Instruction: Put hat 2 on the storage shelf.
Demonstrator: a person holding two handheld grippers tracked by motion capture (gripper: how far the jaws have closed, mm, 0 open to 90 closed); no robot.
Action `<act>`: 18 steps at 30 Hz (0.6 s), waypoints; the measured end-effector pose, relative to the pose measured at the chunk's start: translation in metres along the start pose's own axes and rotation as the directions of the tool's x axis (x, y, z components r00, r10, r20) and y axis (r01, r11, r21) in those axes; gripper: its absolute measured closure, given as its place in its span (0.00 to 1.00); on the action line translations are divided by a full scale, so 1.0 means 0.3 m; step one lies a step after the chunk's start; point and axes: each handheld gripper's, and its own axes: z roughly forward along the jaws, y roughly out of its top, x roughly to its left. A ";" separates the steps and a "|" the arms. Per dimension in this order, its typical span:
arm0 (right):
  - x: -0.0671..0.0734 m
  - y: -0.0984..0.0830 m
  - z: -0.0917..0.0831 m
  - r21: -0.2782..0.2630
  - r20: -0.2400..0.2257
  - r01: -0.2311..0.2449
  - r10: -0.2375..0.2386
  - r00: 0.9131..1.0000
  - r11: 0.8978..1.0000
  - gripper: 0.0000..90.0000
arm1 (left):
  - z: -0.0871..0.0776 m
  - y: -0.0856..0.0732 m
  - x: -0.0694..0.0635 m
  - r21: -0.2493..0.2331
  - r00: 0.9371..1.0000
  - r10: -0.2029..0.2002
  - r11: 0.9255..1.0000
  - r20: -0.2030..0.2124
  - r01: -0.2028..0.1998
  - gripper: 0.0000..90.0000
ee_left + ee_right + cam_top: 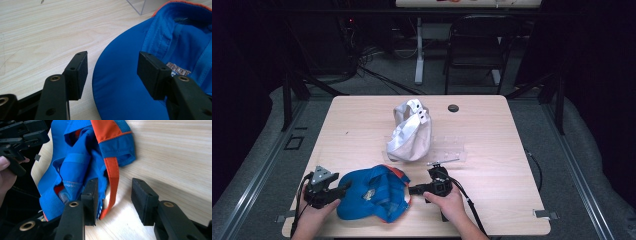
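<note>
From above, a blue cap (pixel 372 192) lies upside down near the front edge of the table (pixel 492 125). The left gripper (pixel 343 189) sits at its left side and the right gripper (pixel 411 190) at its right side. A white cap (pixel 409 132) lies farther back.

In the left gripper view, the jaws are wide open. The cap's brim (pixel 117 82) lies between them, but no pad presses it.

In the right gripper view, the jaws are partly open. The orange strap (pixel 112 185) hangs between them, touching neither pad.

1. There were 2 cloth caps on the wooden table (pixel 492 130): 1 blue cap with orange trim (pixel 372 192) and 1 white cap (pixel 410 131).
2. There was 1 clear plastic stand (pixel 451 149).
3. There were 2 black two-jaw grippers: the left gripper (pixel 346 187) and the right gripper (pixel 411 190).
4. There was 1 small round black disc (pixel 453 108).
</note>
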 end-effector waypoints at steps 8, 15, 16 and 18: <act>0.008 0.005 0.048 0.022 -0.010 0.007 -0.007 1.000 1.000 0.66 | -0.005 -0.011 0.001 -0.001 1.000 0.005 1.000 -0.007 -0.005 0.47; 0.001 0.008 0.075 0.050 -0.066 -0.002 0.006 0.998 0.999 0.68 | -0.012 -0.014 0.002 0.003 1.000 0.010 1.000 -0.009 -0.010 0.47; 0.006 0.006 0.077 0.054 -0.060 -0.008 0.011 0.998 0.999 0.68 | -0.011 -0.014 0.003 0.000 1.000 0.007 1.000 -0.010 -0.007 0.47; 0.009 0.002 0.078 0.067 -0.083 0.007 -0.001 0.997 0.998 0.69 | -0.010 -0.013 0.003 0.000 1.000 0.005 1.000 -0.010 -0.005 0.47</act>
